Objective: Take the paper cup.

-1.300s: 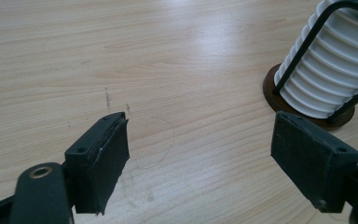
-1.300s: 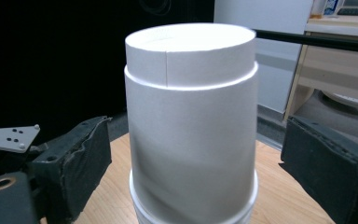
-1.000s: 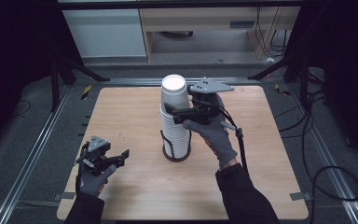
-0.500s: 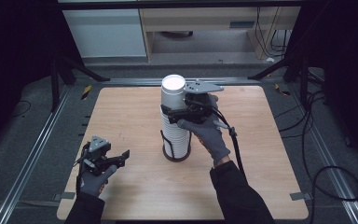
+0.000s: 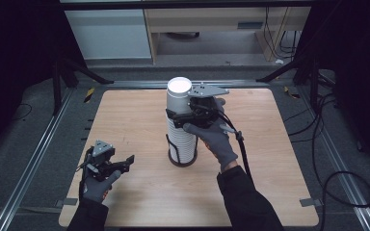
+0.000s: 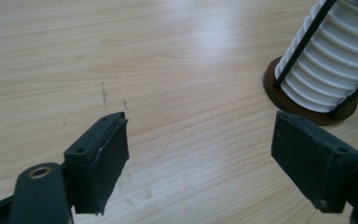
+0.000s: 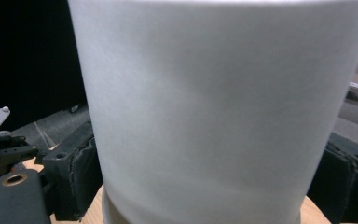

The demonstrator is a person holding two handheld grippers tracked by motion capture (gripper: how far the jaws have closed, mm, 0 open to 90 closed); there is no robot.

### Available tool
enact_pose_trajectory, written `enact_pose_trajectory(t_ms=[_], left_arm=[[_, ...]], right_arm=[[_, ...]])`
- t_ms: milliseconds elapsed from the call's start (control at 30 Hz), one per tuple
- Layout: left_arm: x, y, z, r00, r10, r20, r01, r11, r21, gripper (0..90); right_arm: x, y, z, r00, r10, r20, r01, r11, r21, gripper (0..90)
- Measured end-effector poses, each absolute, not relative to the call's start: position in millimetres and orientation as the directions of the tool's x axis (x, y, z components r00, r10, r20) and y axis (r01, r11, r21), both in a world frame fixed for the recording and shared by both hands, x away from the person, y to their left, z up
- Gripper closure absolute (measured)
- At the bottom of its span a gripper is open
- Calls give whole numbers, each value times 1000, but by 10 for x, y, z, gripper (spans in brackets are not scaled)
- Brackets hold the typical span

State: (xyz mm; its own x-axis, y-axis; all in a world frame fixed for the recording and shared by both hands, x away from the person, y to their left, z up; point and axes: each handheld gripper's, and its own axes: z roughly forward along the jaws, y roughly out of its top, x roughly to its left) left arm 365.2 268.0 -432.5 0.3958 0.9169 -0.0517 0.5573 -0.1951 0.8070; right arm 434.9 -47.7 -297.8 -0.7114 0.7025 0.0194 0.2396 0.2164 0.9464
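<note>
At frame centre, our right gripper (image 5: 179,114) reaches level, its jaws just closing onto the top cup (image 5: 179,94) of the stack (image 5: 182,139). Lower left, our left gripper (image 5: 120,162) rests on the bench (image 5: 279,144), jaws open.

No readable text, label, brand, number or sign appears anywhere. The white cup (image 7: 205,112) seen close up in the right gripper view has a plain, unprinted wall. The ribbed stack of white cups (image 5: 180,130) in the high view carries no print. The wooden tabletop (image 6: 168,56) shows faint pencil-like scratches at about 7 o'clock from the stack, but they form no letters or figures.
</note>
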Motion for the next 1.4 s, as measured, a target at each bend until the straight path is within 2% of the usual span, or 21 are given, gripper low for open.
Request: enact_pose_trajectory(t_ms=[233, 267, 600, 1400], left_arm=[[3653, 2683, -4327, 397, 916, -54, 557, -194, 807, 181], [3653, 2686, -4326, 396, 916, -55, 557, -193, 808, 181], [3654, 2677, -4328, 398, 916, -53, 559, -196, 806, 181], [3647, 2687, -4311, 398, 916, -58, 557, -191, 808, 181]], right_arm=[[4343, -481, -2967, -713, 701, 7, 224, 219, 950, 120], [4326, -500, -2922, -716, 698, 17, 204, 186, 961, 121], [4331, -518, -2816, -718, 696, 11, 213, 205, 955, 126], [4266, -547, -2385, -732, 681, -29, 155, 208, 966, 146]])
